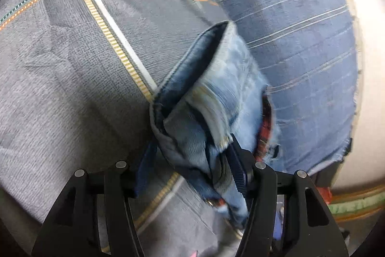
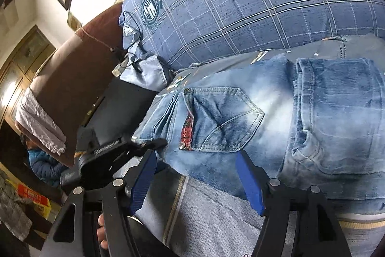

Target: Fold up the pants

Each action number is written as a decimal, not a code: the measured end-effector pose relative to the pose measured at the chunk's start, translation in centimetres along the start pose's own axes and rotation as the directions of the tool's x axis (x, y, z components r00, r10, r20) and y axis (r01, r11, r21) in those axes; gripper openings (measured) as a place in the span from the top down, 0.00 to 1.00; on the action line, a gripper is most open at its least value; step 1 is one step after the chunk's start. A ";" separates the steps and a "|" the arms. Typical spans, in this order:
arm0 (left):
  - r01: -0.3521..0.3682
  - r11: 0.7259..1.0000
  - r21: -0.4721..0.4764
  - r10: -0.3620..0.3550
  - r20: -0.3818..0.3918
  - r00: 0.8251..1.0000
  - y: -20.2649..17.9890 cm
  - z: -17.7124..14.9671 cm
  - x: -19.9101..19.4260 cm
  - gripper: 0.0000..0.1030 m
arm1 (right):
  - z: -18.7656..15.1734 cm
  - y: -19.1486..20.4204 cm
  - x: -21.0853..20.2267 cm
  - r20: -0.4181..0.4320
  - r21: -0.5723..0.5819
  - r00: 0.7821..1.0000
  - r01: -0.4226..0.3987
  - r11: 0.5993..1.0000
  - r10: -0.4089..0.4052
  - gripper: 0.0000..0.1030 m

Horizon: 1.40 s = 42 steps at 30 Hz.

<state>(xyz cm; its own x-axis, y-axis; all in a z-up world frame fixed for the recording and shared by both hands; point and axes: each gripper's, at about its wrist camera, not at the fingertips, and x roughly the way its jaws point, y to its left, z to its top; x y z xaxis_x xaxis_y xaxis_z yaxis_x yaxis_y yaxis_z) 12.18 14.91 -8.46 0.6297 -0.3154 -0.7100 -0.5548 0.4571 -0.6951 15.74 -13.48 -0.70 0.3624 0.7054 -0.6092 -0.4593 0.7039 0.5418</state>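
Jeans (image 2: 276, 122) blurred, hiding left gripper (image 1: 190, 175) pad; both grippers spread, right gripper (image 2: 197, 180) empty.

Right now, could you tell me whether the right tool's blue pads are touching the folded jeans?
Apart. The right wrist view shows the right tool open, both blue pads standing clear above the jeans, with nothing pinched between them.
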 end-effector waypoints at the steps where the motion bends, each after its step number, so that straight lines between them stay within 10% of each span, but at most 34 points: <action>1: -0.005 1.000 -0.004 0.005 0.010 1.000 -0.1 0.0 0.1 0.54 | -0.1 0.1 0.2 -0.006 -0.003 1.000 0.002 1.000 -0.002 0.36; 6: -0.078 0.987 0.140 0.062 0.119 0.991 -2.8 -1.3 -0.9 0.75 | -0.1 0.4 0.8 -0.041 -0.022 0.999 -0.005 1.000 0.004 0.36; 11: -0.176 0.906 0.385 0.074 0.264 0.962 -7.1 -4.8 -2.2 0.78 | 2.3 1.3 0.3 -0.076 -0.032 0.992 -0.108 0.994 0.105 0.36; 22: -0.354 0.605 0.713 0.008 0.439 0.898 -13.4 -12.0 -2.5 0.79 | 12.5 3.6 3.4 -0.306 -0.066 0.935 -0.207 0.976 0.178 0.36; 32: -0.352 0.321 0.879 -0.133 0.410 0.902 -15.9 -19.0 -2.4 0.79 | 12.3 8.0 4.0 -0.402 -0.386 0.908 -0.047 0.921 -0.122 0.42; 37: -0.338 0.275 0.900 -0.139 0.384 0.913 -16.0 -20.1 -1.9 0.79 | 11.1 5.6 4.0 -0.360 -0.453 0.886 0.106 0.885 -0.291 0.78; 42: -0.303 0.265 0.916 -0.152 0.349 0.925 -16.0 -20.1 -2.3 0.79 | 11.5 2.6 2.0 -0.325 -0.359 0.918 0.104 0.928 -0.229 0.91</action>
<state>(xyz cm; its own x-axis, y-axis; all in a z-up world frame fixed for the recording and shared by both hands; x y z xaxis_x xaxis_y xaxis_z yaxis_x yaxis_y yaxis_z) 8.71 -8.38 2.01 0.8566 -0.0705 -0.5112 0.1606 0.9779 0.1341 24.56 -9.26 6.13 0.1742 0.4595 -0.8709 -0.6795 0.6963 0.2314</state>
